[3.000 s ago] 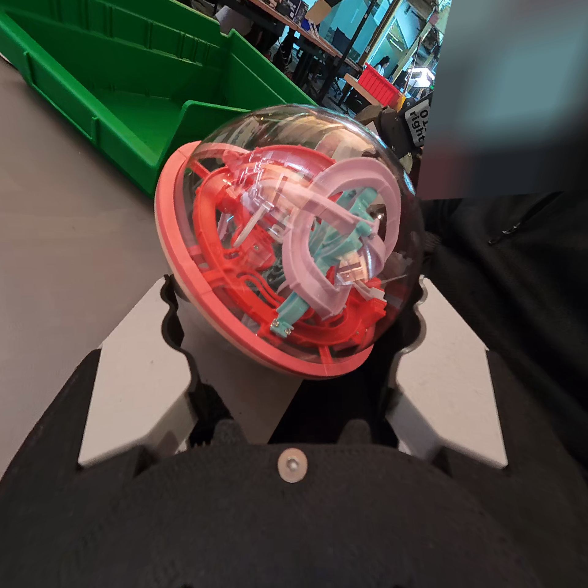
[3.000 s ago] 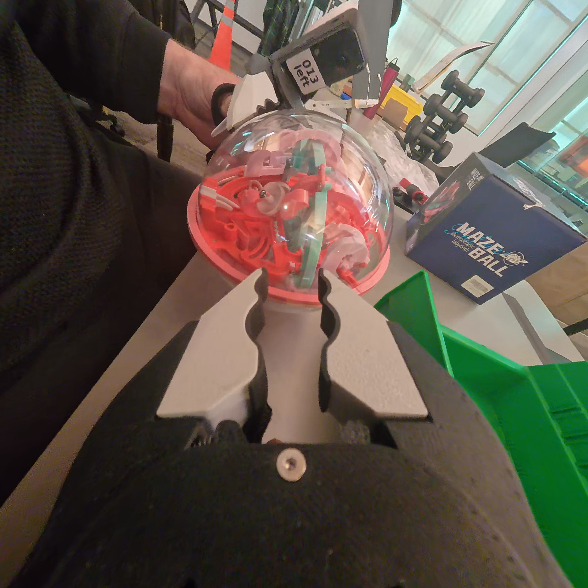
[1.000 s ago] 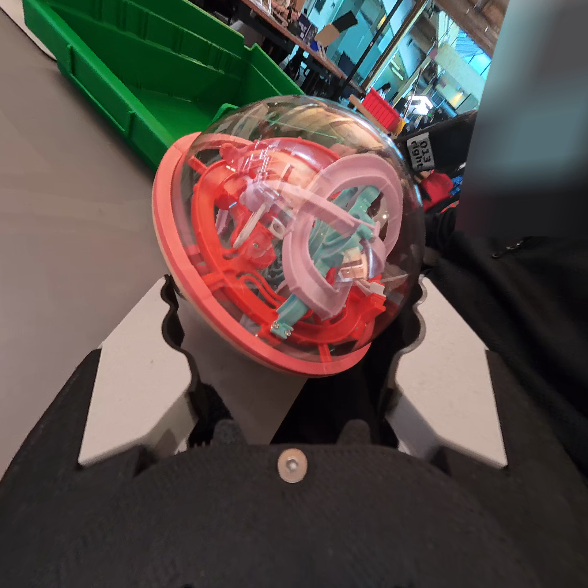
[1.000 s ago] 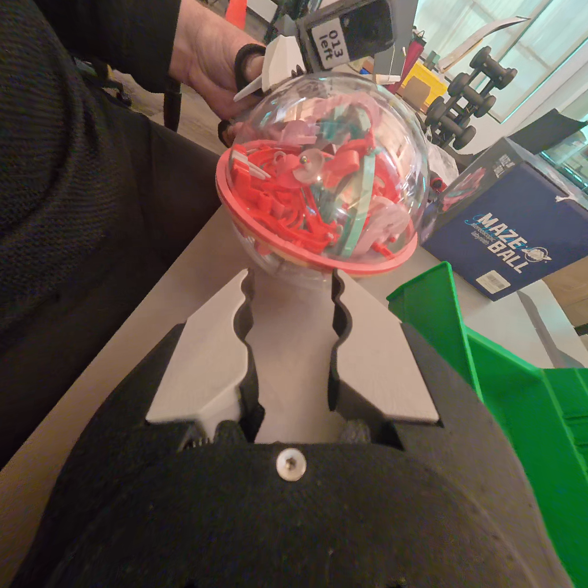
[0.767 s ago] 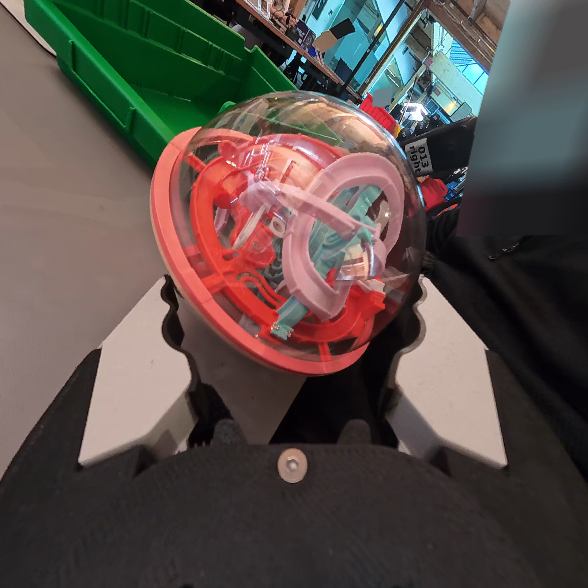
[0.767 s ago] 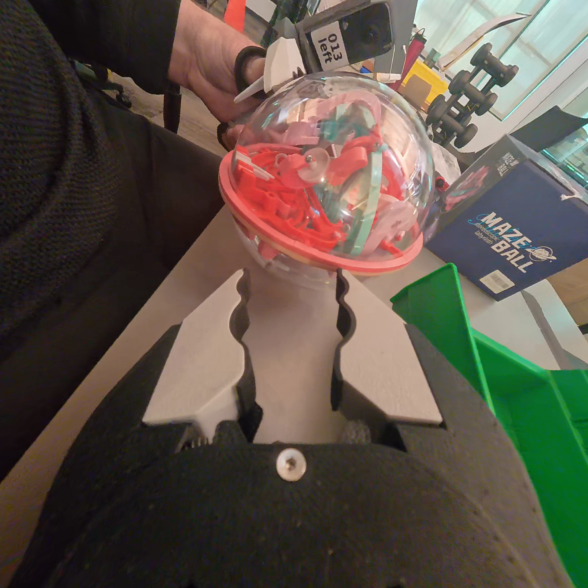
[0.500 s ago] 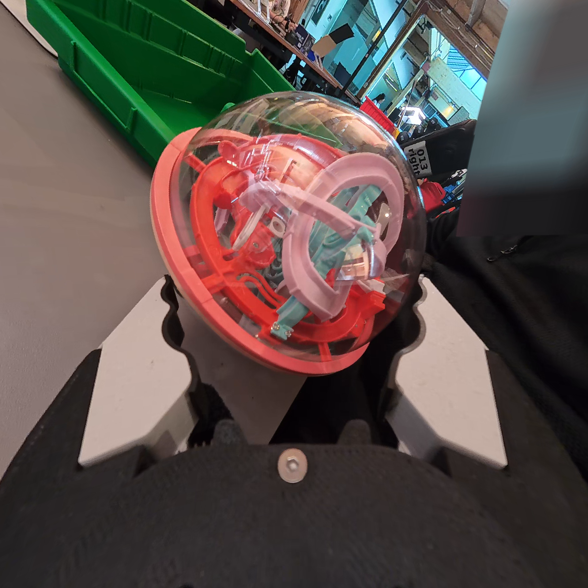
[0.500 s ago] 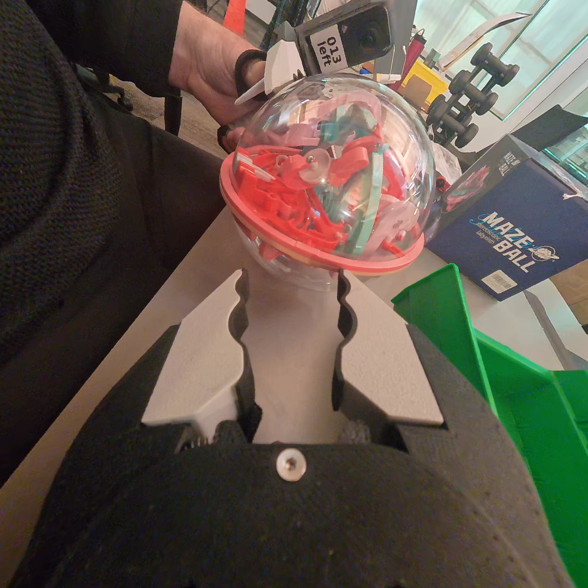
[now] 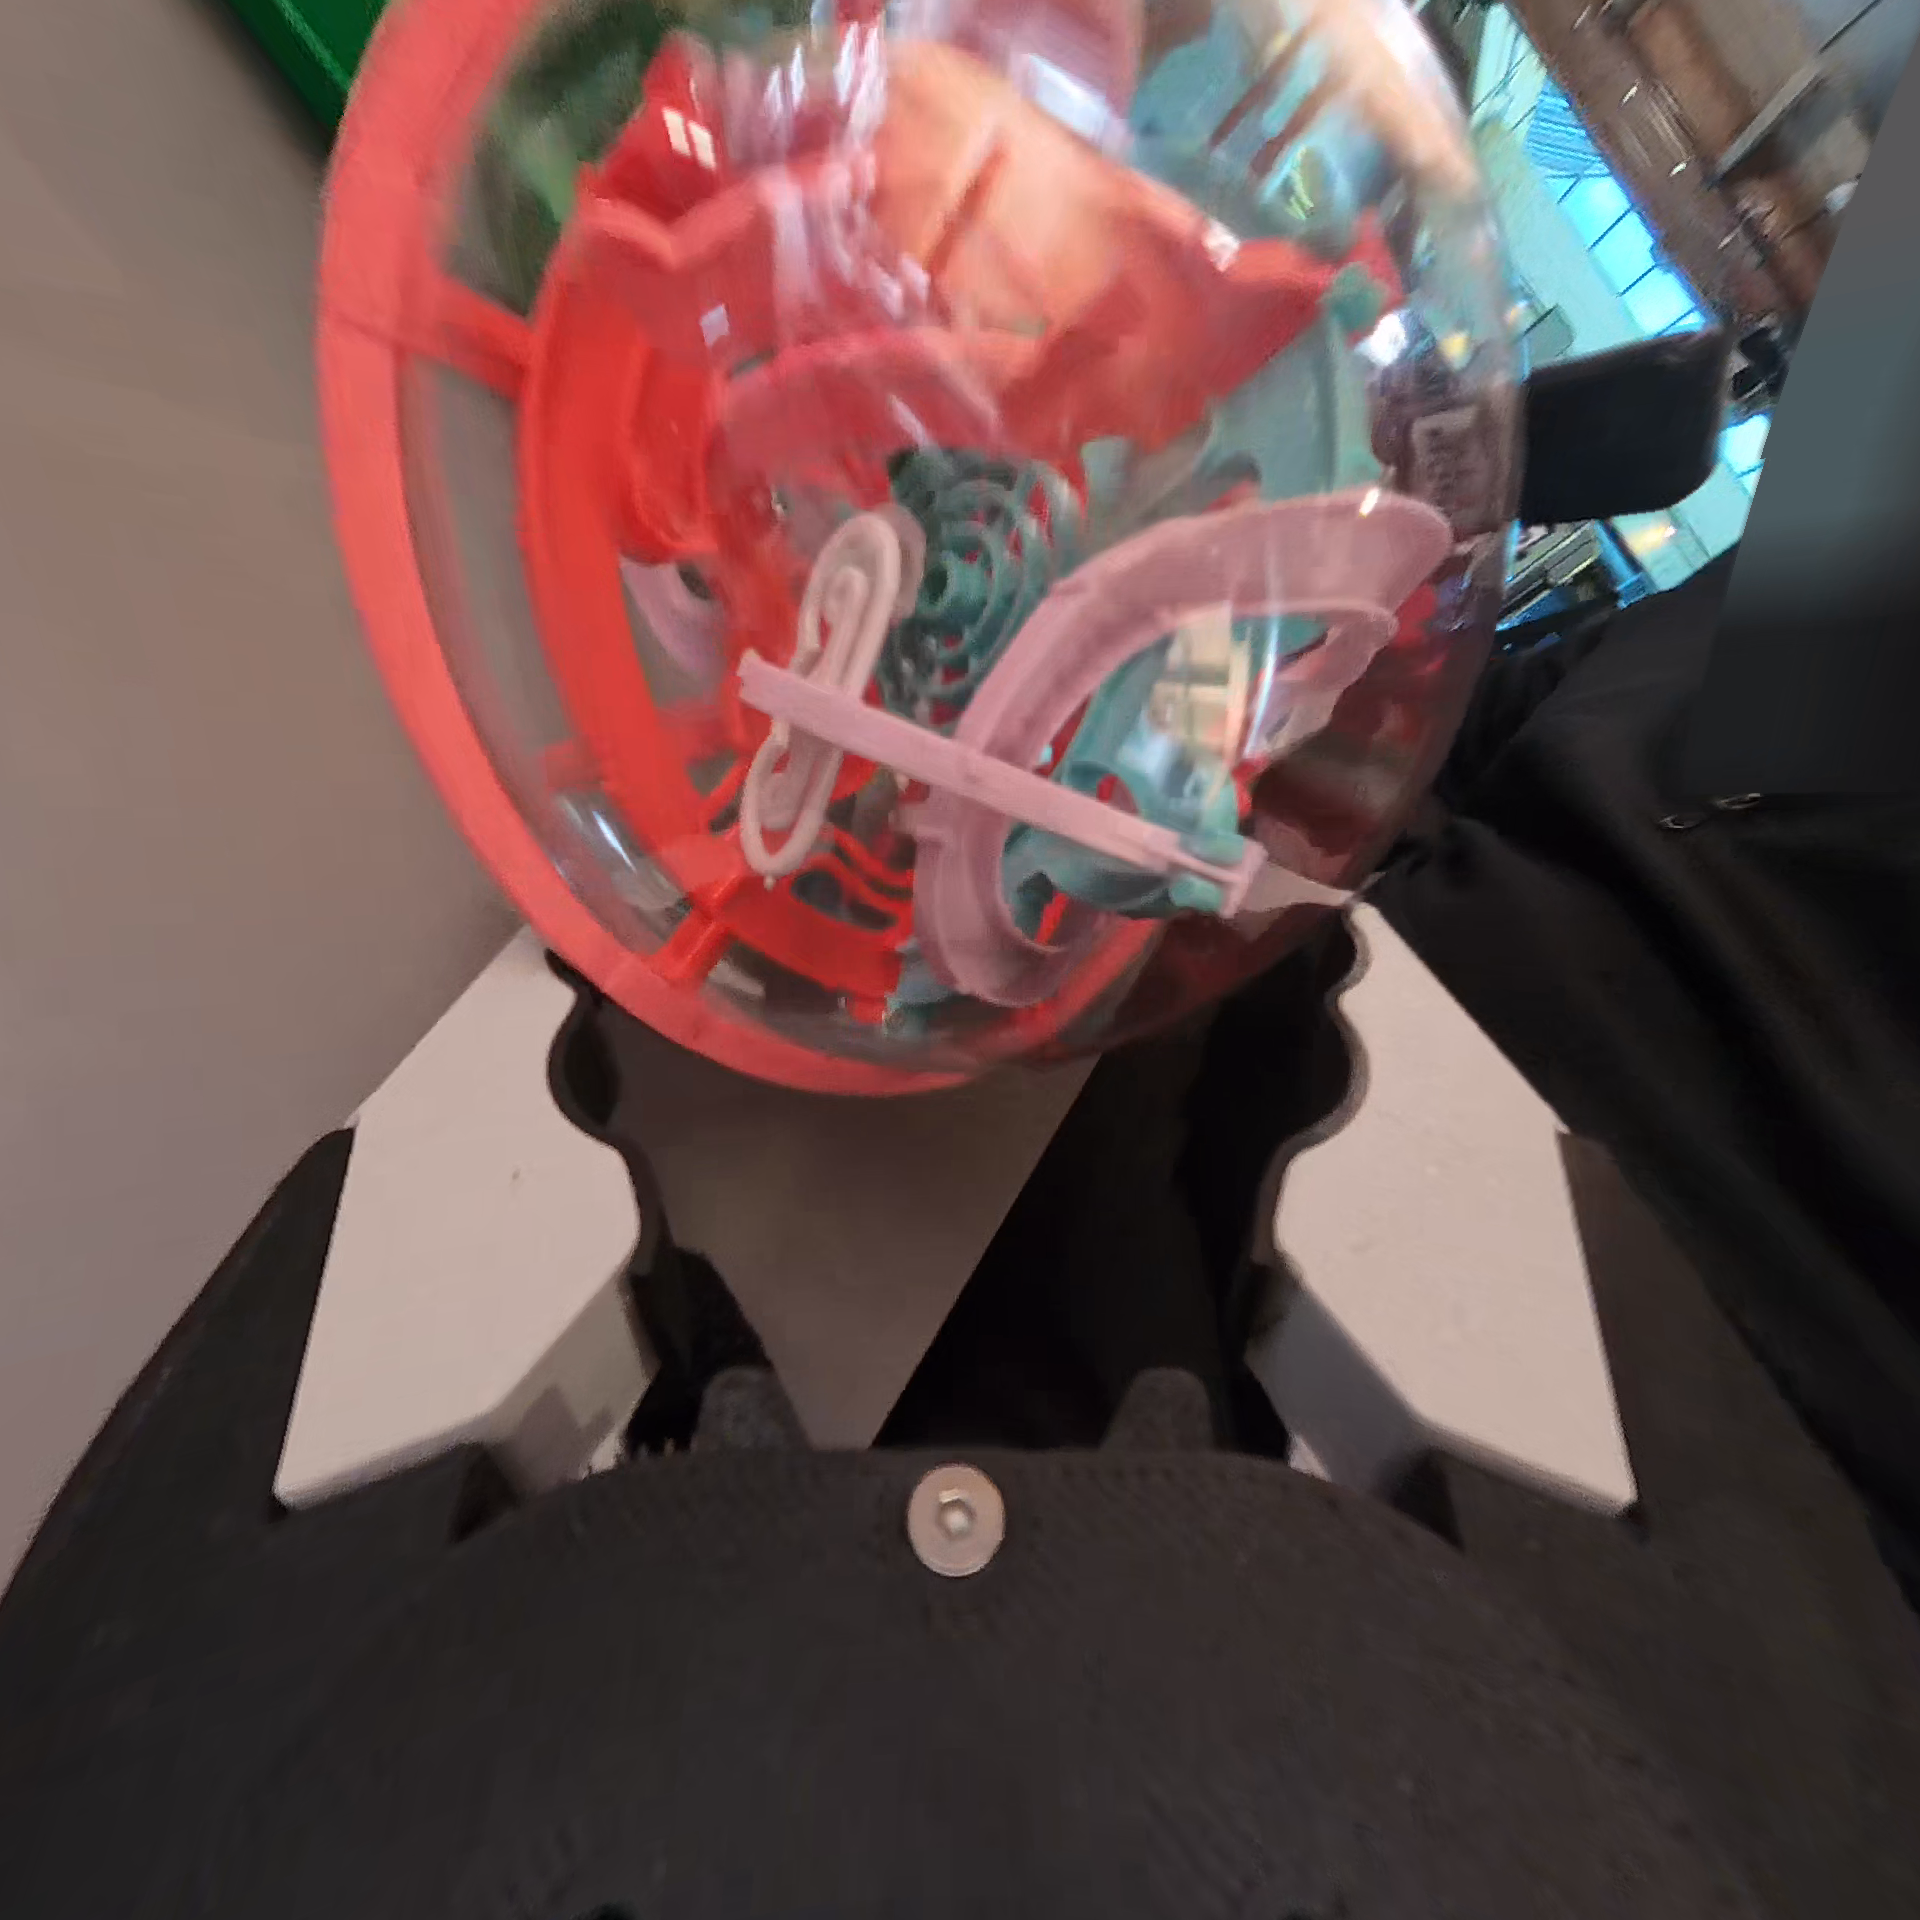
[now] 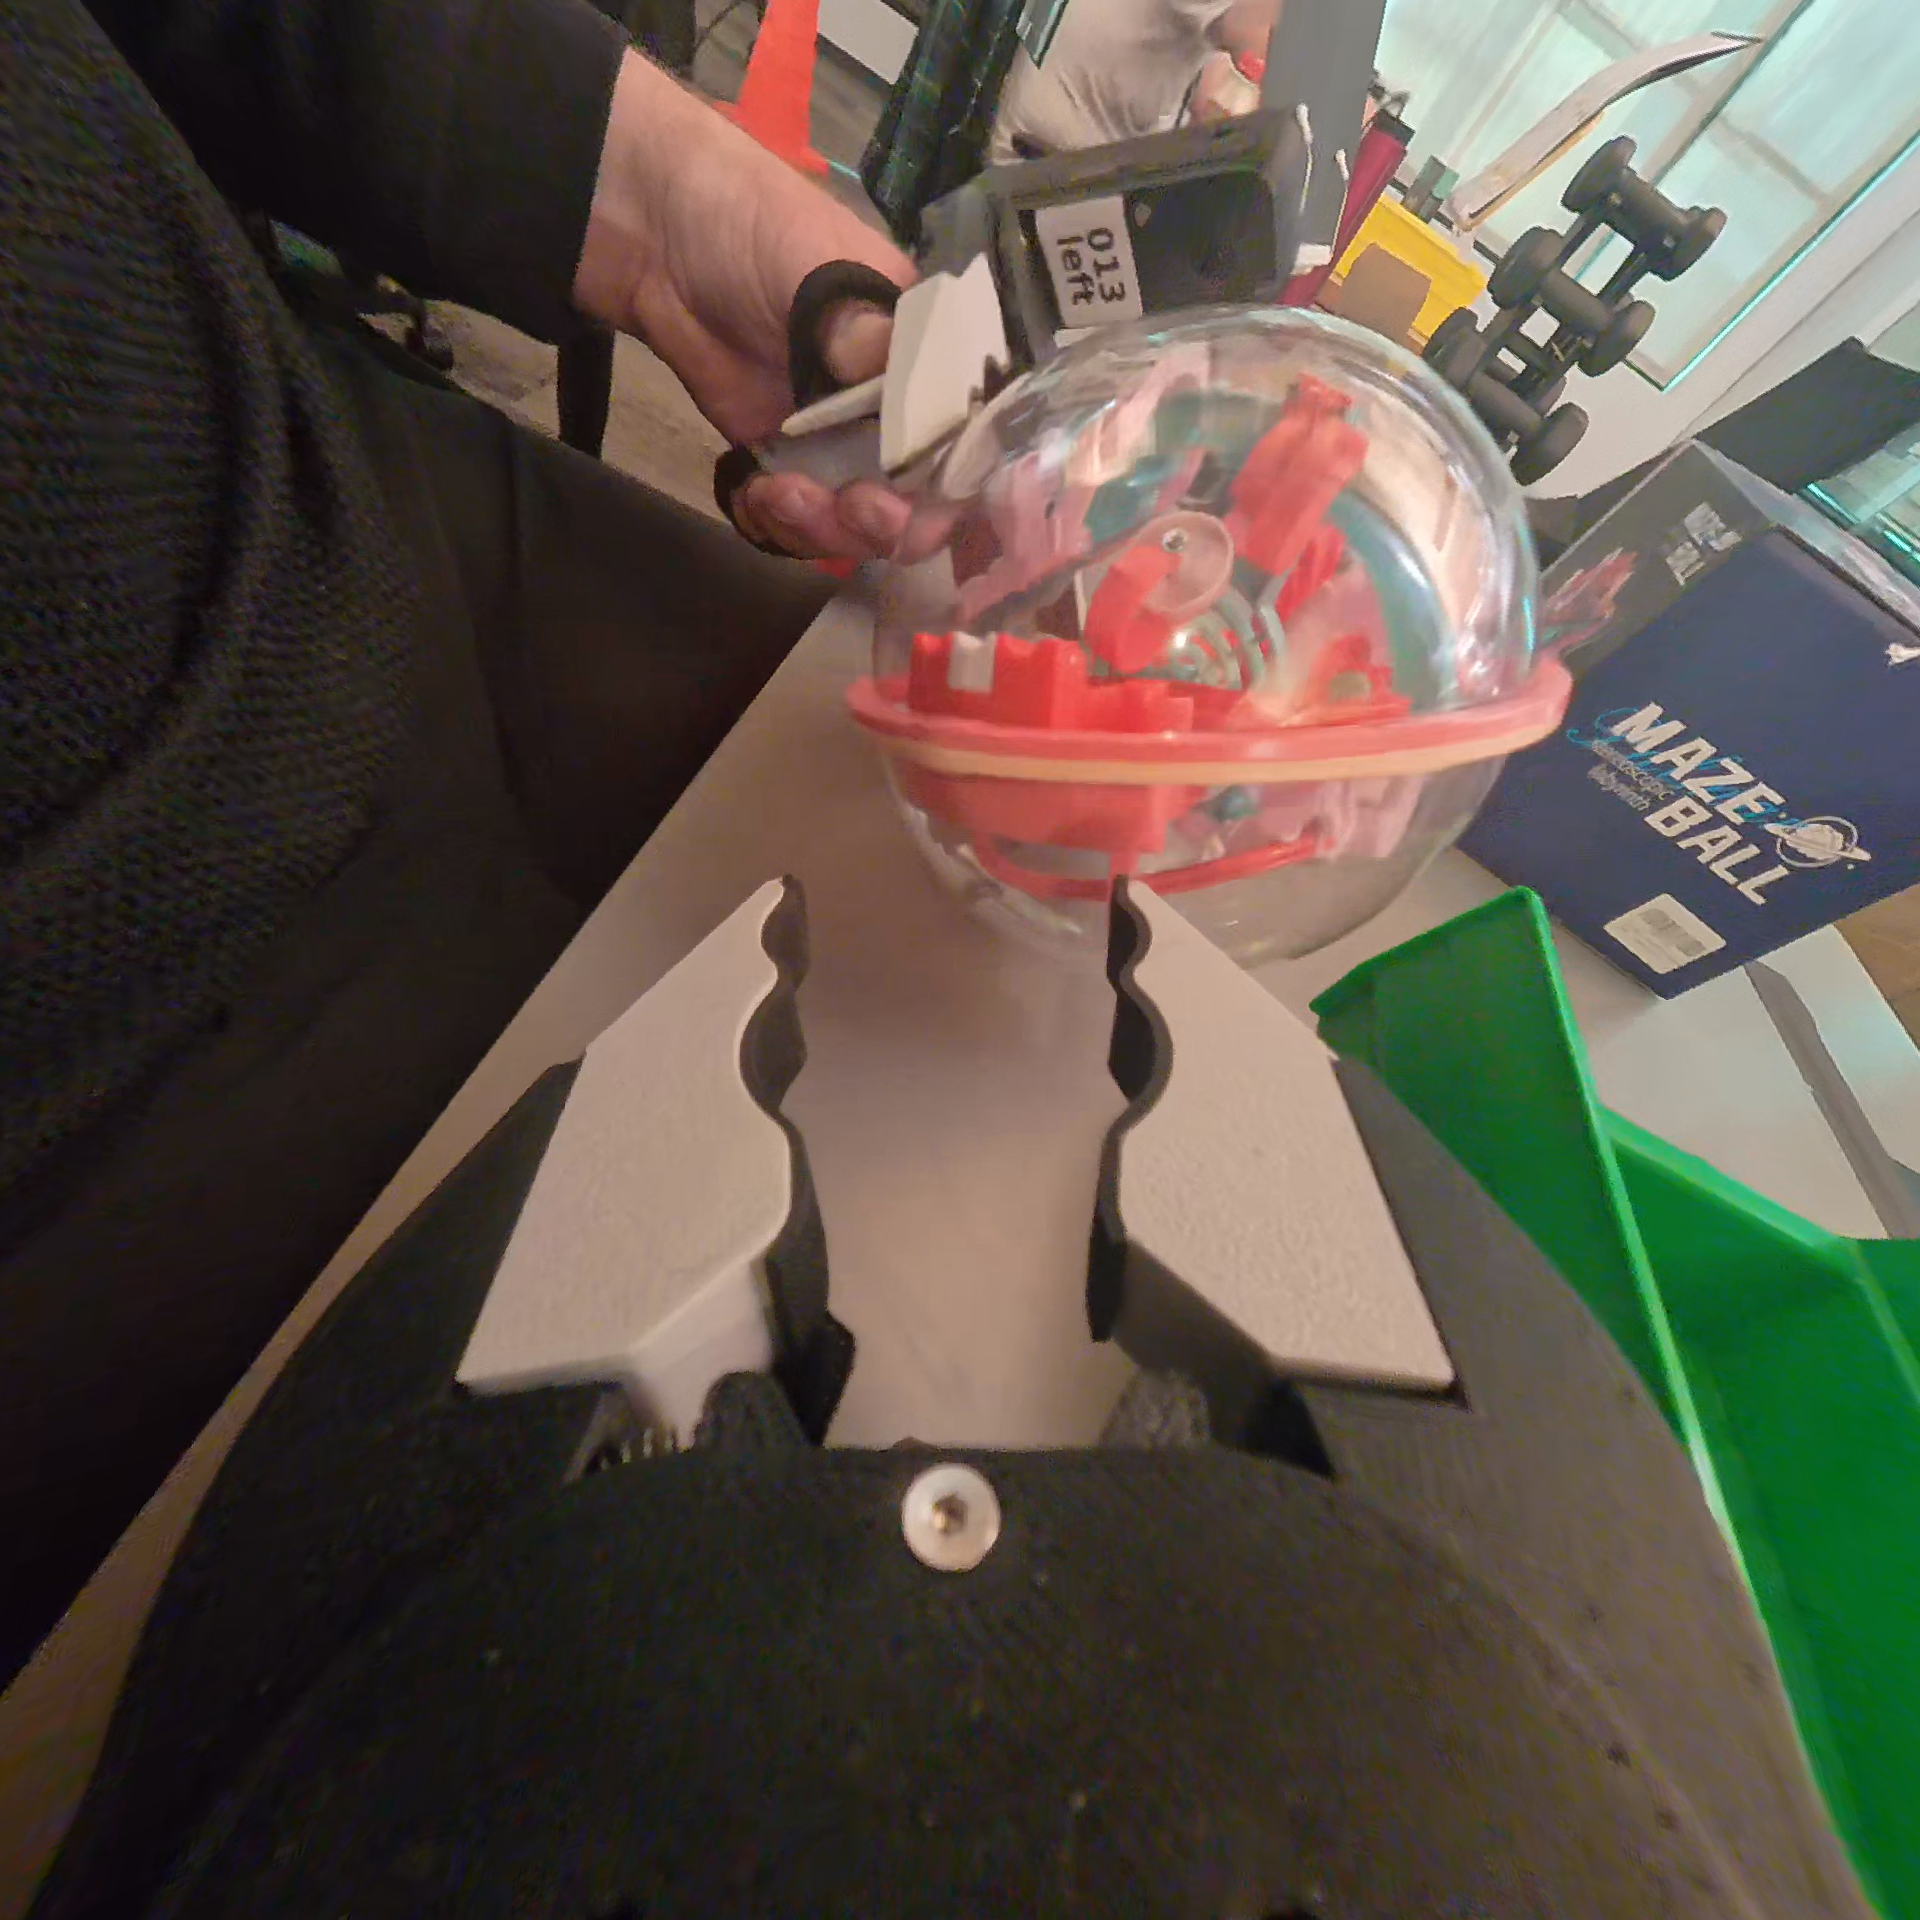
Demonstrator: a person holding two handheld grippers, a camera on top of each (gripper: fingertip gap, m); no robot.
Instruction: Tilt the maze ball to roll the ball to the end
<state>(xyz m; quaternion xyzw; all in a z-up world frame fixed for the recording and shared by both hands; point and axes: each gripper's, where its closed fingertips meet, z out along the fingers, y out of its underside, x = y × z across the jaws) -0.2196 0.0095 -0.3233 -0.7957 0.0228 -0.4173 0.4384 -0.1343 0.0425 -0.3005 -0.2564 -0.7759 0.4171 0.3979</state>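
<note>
The maze ball [image 10: 1195, 644] is a clear sphere with a red equator ring and red, pink and teal tracks inside. It rests on the grey table [image 10: 935, 1143], ring about level. A small steel ball [image 10: 1174, 538] sits on a clear disc high inside. My right gripper [image 10: 956, 894] is open, its fingertips at the sphere's lower near side. The left gripper [image 10: 935, 353], held by a hand, presses the sphere's far upper side. In the left wrist view the maze ball [image 9: 914, 540] fills the frame, blurred, above my wide-open left gripper [image 9: 956, 945].
A green bin [image 10: 1662, 1299] stands close on the right, its corner also in the left wrist view [image 9: 301, 73]. A blue box [image 10: 1714, 790] lies behind the ball. The person's dark sleeve [image 10: 260, 675] lines the table's left edge. Dumbbells [image 10: 1558, 312] stand far back.
The maze ball has turned so its red ring lies level instead of tilted. It sits further right of the right gripper's fingers. The left gripper has come closer to the sphere.
</note>
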